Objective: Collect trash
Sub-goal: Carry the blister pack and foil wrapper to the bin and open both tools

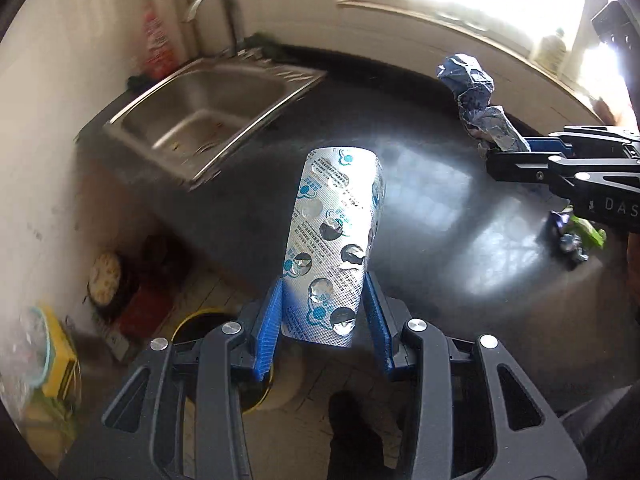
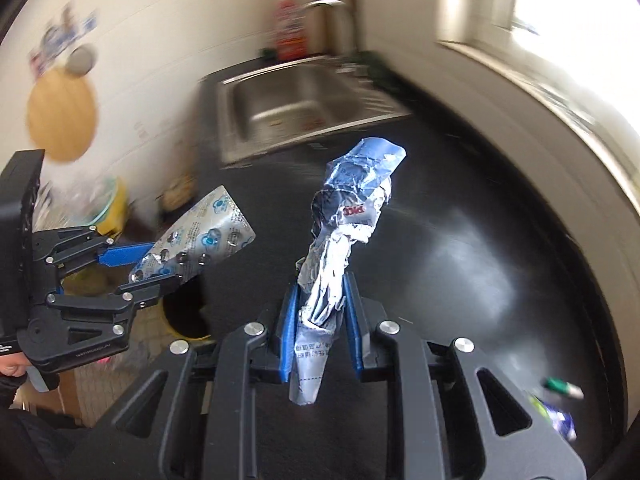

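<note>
My left gripper [image 1: 322, 296] is shut on a silver blister pack [image 1: 334, 236] with several punched-out cells, held up in the air over the dark counter's edge. It also shows in the right wrist view [image 2: 200, 236], at the left gripper [image 2: 160, 268]. My right gripper [image 2: 320, 300] is shut on a crumpled blue-and-silver foil wrapper [image 2: 348, 216], held above the counter. The wrapper also shows in the left wrist view [image 1: 476, 100], at the right gripper [image 1: 508, 152]. More trash lies on the counter: a crumpled green-and-purple wrapper [image 1: 572, 236], seen again in the right wrist view [image 2: 556, 416].
A steel sink [image 1: 208, 112] with a tap is set in the dark counter [image 1: 440, 240] at the far end. A yellow-rimmed bin [image 1: 196, 324] stands on the floor below the counter's edge, also in the right wrist view [image 2: 188, 320]. A window sill [image 1: 460, 28] runs along the right.
</note>
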Demonstrator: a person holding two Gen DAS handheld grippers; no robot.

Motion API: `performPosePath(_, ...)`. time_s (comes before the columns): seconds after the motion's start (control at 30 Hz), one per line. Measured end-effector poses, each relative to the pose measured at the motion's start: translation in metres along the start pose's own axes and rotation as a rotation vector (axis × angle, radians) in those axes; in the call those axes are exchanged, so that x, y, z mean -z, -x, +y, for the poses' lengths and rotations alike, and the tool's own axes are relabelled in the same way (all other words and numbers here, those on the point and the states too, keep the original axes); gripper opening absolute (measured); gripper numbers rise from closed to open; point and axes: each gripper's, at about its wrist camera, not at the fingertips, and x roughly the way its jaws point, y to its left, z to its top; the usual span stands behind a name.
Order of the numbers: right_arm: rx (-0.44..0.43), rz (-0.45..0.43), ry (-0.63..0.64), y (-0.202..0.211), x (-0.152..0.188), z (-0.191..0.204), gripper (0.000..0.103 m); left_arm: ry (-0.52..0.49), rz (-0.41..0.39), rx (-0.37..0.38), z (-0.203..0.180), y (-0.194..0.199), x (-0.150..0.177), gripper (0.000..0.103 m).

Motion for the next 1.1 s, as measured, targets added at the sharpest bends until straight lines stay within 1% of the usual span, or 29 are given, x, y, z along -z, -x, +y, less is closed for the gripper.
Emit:
performPosePath(0.03, -0.031, 0.011, 0.035, -0.011, -0.007, 0.018, 0.022, 0.064, 0.017, -0.032, 0.025, -0.001, 0.016, 0.039)
performPosePath(0.1, -0.112, 0.041, 0.116, -0.041, -0.021, 0.064, 0.022, 0.153, 0.044, -0.079, 0.059, -0.004, 0.04, 0.039)
performPosePath(0.13, -0.137, 0.051, 0.139, -0.05, -0.024, 0.079, 0.022, 0.204, 0.06, -0.103, 0.077, -0.006, 0.055, 0.039)
performPosePath(0.2, -0.209, 0.08, 0.205, -0.077, -0.032, 0.121, 0.022, 0.291, 0.087, -0.143, 0.11, -0.012, 0.083, 0.039)
performPosePath(0.23, -0.23, 0.091, 0.224, -0.085, -0.033, 0.135, 0.022, 0.338, 0.102, -0.162, 0.126, -0.017, 0.097, 0.039)
performPosePath(0.27, -0.261, 0.107, 0.25, -0.1, -0.036, 0.155, 0.022, 0.377, 0.113, -0.177, 0.14, -0.022, 0.112, 0.039)
performPosePath(0.33, -0.298, 0.14, 0.279, -0.127, -0.037, 0.183, 0.022, 0.43, 0.127, -0.204, 0.161, -0.031, 0.133, 0.04)
performPosePath(0.4, -0.322, 0.169, 0.283, -0.152, -0.036, 0.202, 0.022, 0.478, 0.142, -0.216, 0.179, -0.042, 0.151, 0.04)
performPosePath(0.43, -0.33, 0.187, 0.283, -0.165, -0.036, 0.209, 0.022, 0.511, 0.144, -0.205, 0.19, -0.052, 0.16, 0.04)
performPosePath(0.5, -0.336, 0.227, 0.277, -0.197, -0.034, 0.222, 0.022, 0.544, 0.155, -0.193, 0.203, -0.07, 0.169, 0.04)
performPosePath(0.6, -0.324, 0.284, 0.265, -0.241, -0.033, 0.232, 0.022, 0.566, 0.178, -0.191, 0.217, -0.098, 0.181, 0.04)
performPosePath(0.7, -0.317, 0.323, 0.25, -0.27, -0.033, 0.238, 0.022, 0.582, 0.196, -0.183, 0.227, -0.122, 0.189, 0.041)
performPosePath(0.8, -0.305, 0.337, 0.26, -0.285, -0.033, 0.244, 0.022, 0.613, 0.202, -0.161, 0.235, -0.139, 0.194, 0.041)
performPosePath(0.87, -0.3, 0.338, 0.266, -0.289, -0.034, 0.243, 0.022, 0.618, 0.194, -0.159, 0.234, -0.144, 0.193, 0.042)
performPosePath(0.9, -0.295, 0.34, 0.271, -0.292, -0.035, 0.243, 0.022, 0.619, 0.192, -0.159, 0.234, -0.146, 0.192, 0.044)
performPosePath(0.93, -0.29, 0.342, 0.27, -0.293, -0.036, 0.243, 0.023, 0.618, 0.193, -0.157, 0.235, -0.15, 0.191, 0.049)
performPosePath(0.97, -0.284, 0.349, 0.269, -0.295, -0.037, 0.242, 0.033, 0.618, 0.194, -0.154, 0.234, -0.151, 0.19, 0.056)
performPosePath(1.0, -0.276, 0.345, 0.268, -0.295, -0.039, 0.241, 0.044, 0.618, 0.196, -0.148, 0.233, -0.153, 0.189, 0.074)
performPosePath(1.03, -0.275, 0.334, 0.26, -0.293, -0.041, 0.238, 0.068, 0.612, 0.198, -0.172, 0.233, -0.154, 0.189, 0.084)
performPosePath(1.07, -0.279, 0.323, 0.253, -0.291, -0.042, 0.236, 0.076, 0.604, 0.196, -0.193, 0.233, -0.153, 0.189, 0.085)
performPosePath(1.1, -0.285, 0.318, 0.25, -0.288, -0.043, 0.236, 0.076, 0.598, 0.195, -0.197, 0.233, -0.153, 0.189, 0.086)
